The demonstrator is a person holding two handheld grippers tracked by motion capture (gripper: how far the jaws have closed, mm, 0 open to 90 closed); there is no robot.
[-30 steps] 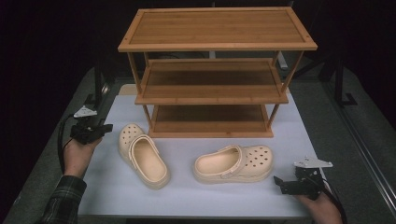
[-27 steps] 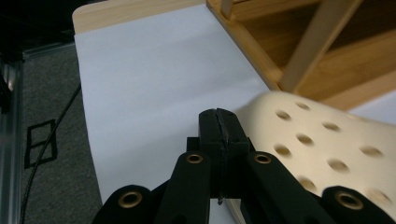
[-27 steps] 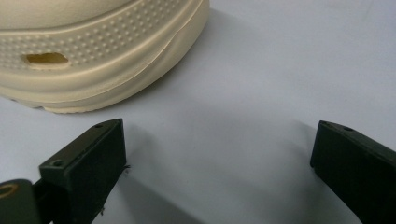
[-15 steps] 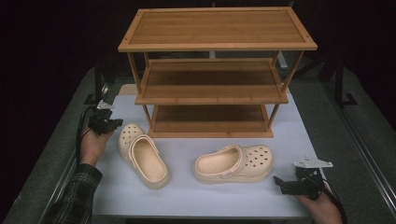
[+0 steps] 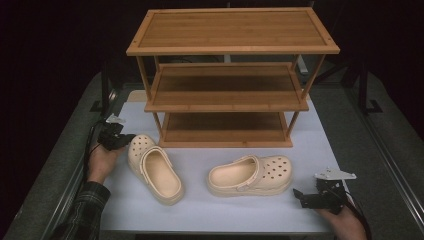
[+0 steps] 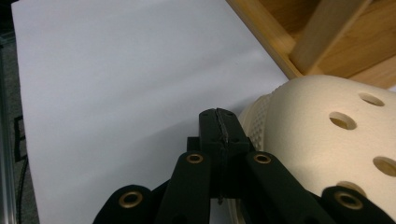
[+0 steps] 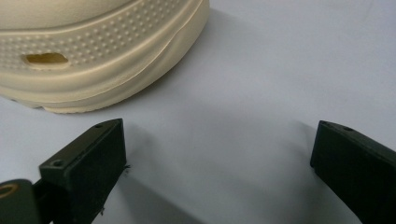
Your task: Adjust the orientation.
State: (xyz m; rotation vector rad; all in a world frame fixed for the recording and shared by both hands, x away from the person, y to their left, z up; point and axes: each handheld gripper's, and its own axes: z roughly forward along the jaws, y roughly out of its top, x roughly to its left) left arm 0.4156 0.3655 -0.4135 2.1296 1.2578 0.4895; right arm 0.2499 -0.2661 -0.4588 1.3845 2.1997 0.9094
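Rack: the three-tier bamboo shoe rack [image 5: 232, 30] stands at the back of the white surface [image 5: 200, 212], all three shelves bare; judging by the layout, you are at the very start of putting the pair away

Right clog: the cream clog on the right [image 5: 250, 175] lies on its sole in front of the rack, toe pointing toward your right hand, apart from the other shoe

Left clog: the cream clog on the left [image 5: 152, 167] lies on its sole just off the rack's front left leg, toe toward the rack, heel toward you; in the left gripper view its perforated toe cap [image 6: 322, 140] sits right beside the tool's tip

Left tool: your left tool [image 5: 120, 140] is fully closed, pads pressed flat together with nothing between them [image 6: 218, 128]; it sits at the toe of the left clog, touching or nearly so, I cannot tell which

Right tool: your right tool [image 5: 307, 197] rests low on the surface with its jaws spread wide and empty [image 7: 219, 163], the toe of the right clog near but not between them

Step in hand: approach to the first shoe, no grasp made yet

Next move: open the left tool before you go further, since closed pads can only push the clog; then take a wall or the heel strap between the pads, and lift clear of the rack's leg
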